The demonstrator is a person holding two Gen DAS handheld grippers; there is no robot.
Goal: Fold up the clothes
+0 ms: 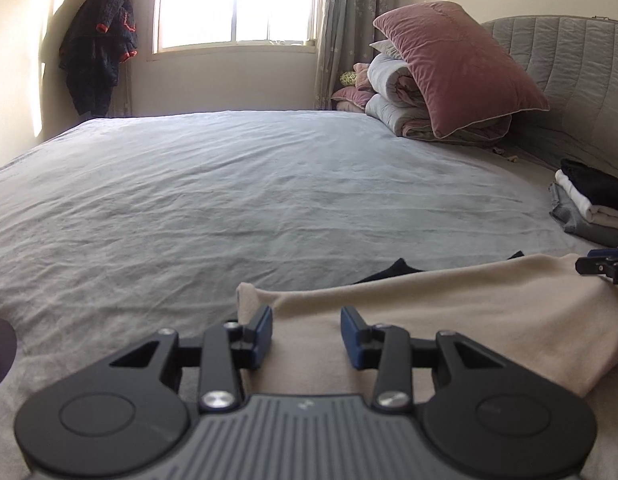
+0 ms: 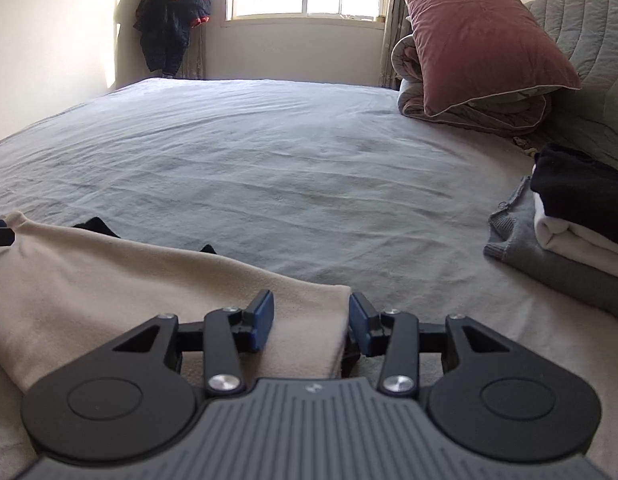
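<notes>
Lying lower centre on grey bed [image 1: 229, 184]: beige garment [image 1: 449, 320]. Left gripper [image 1: 306, 336], right gripper [image 2: 311, 326] angled downward over opposite ends, jaws spread, pinching nothing.

I see a beige garment [image 1: 449, 312] folded into a broad flat band across the near edge of the bed [image 1: 249, 184], a black garment [image 1: 393, 272] peeking out beneath its far edge, a stack of folded clothes [image 2: 581, 220] well apart, black on white on grey

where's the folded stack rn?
Far right in both views: the folded stack sits on the bed, below the pink pillow.
</notes>
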